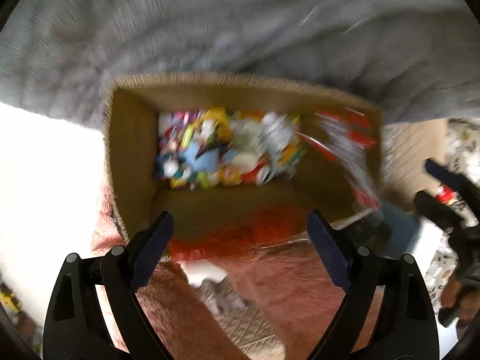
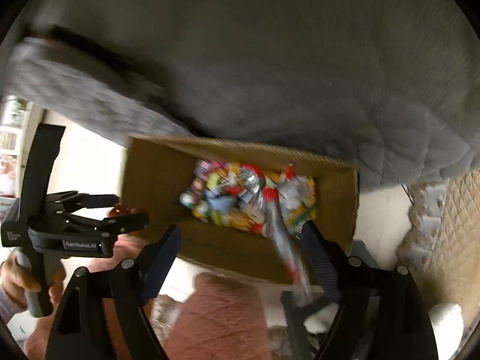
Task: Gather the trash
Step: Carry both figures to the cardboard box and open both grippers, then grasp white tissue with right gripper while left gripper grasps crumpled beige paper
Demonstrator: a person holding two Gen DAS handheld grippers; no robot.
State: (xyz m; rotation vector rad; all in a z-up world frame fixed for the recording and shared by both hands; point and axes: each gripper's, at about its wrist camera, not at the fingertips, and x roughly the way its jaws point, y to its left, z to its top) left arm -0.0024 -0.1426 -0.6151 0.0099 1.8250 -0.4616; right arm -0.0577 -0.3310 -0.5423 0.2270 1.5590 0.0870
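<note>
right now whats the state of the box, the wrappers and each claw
cardboard box: open at the top, partly filled
trash pile: colourful wrappers heaped on the box bottom
red and white wrapper: blurred, long, over the box's near right edge by the right claw; held or falling, cannot tell
left claw: open, nothing between its fingers
right claw: open, wide apart

We look down into an open cardboard box (image 1: pixel 132 150) — its mouth clear from above, its floor packed with colourful wrappers (image 1: pixel 222 147). A grey blanket (image 1: pixel 210 24) crowds the rim at 12 o'clock; a silver-and-red wrapper (image 2: pixel 282 234) leans across the 3 o'clock side.
</note>
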